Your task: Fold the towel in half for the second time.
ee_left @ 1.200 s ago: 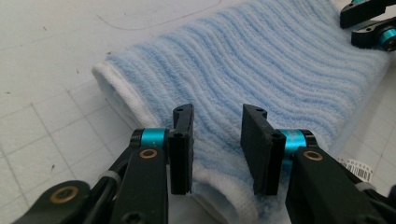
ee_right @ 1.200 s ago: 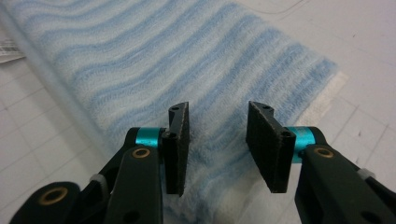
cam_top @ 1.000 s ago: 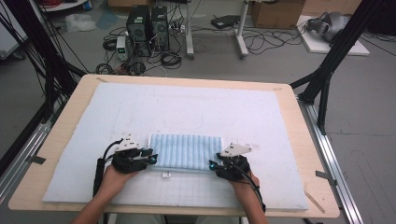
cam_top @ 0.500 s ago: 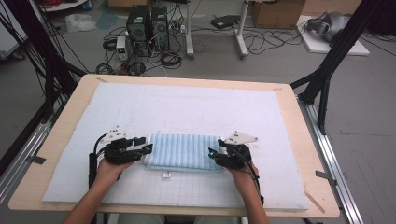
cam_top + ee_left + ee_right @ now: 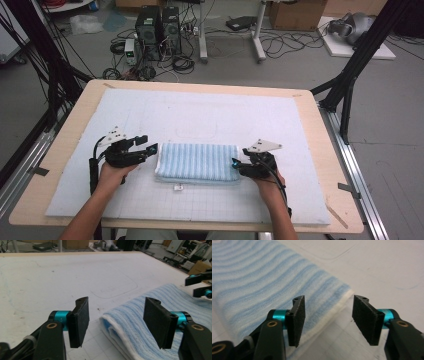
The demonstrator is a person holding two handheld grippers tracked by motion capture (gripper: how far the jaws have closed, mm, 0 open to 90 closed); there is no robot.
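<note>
- The folded blue-striped towel (image 5: 197,162) lies on the white mat (image 5: 200,115) covering the counter (image 5: 65,145).
- Left gripper (image 5: 150,148) sits at its left end, fingers (image 5: 80,320) just been opening, holding nothing.
- Right gripper (image 5: 235,163) sits at its right end, likewise opening, empty.

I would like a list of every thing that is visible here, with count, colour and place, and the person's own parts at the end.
folded towel: 1, blue-and-white striped, mat centre-front, between the grippers
small tag: 1, white, just before the towel
mat: 1, white, covering the table
table: 1, light wood
computer towers: 2, black, floor behind
left gripper: 1, black, jaws just opened, off the towel's left end
right gripper: 1, black, jaws just opened, at its right end
</note>
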